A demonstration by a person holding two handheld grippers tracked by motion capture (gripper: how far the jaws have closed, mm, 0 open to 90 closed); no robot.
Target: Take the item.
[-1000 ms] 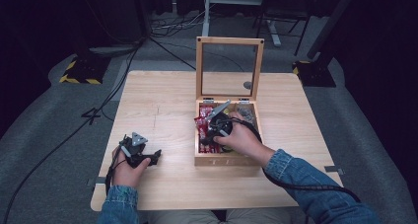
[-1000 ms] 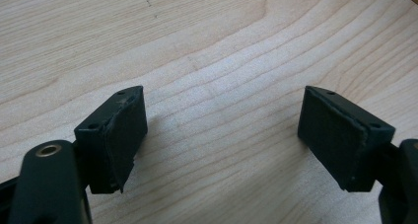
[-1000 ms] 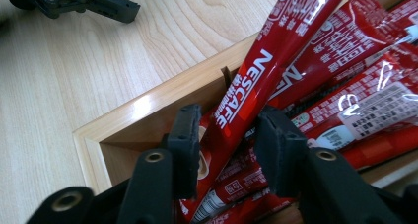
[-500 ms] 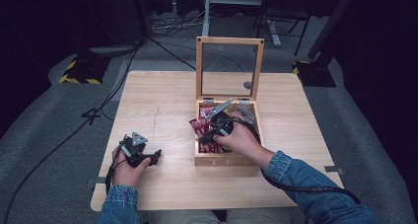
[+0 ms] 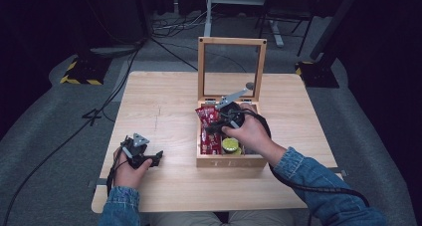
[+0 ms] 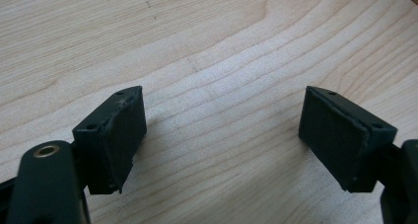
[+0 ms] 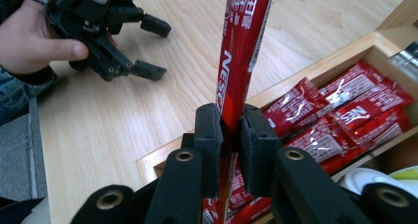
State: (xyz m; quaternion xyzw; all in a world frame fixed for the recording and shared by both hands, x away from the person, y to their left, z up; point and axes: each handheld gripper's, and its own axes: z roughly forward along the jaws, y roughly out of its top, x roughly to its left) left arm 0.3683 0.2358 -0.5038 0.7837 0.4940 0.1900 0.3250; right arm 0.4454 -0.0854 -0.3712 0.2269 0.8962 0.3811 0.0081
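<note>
While the left gripper point(image 5: 145, 158) rests on the worktop point(image 5: 164, 106) well to the left of the wooden tea box point(image 5: 230, 161), its jaws stand apart with nothing but bare wood between them, as the left gripper view makes plain. My guess is that it is parked there to stay out of the way, or to be ready to receive whatever comes out of the box.

Moving right to the box itself, its glass-paned lid point(image 5: 232, 66) stands upright at the back, so the compartments are open from above. The left compartment holds a stack of red sachets point(image 7: 345, 110); just right of them, near the front wall, sits a small round thing with a yellow-green top point(image 5: 230, 145).

Over that left compartment the right gripper point(image 7: 231, 130) has its jaws clamped on one red coffee stick point(image 7: 241, 41), having closed on it within the last moment. The stick is pinched near its lower end and stands nearly upright, most of its length rising above the pads and clear of the others in the box. Held by the end like that, it looks easy to draw out without dragging its neighbours along.
</note>
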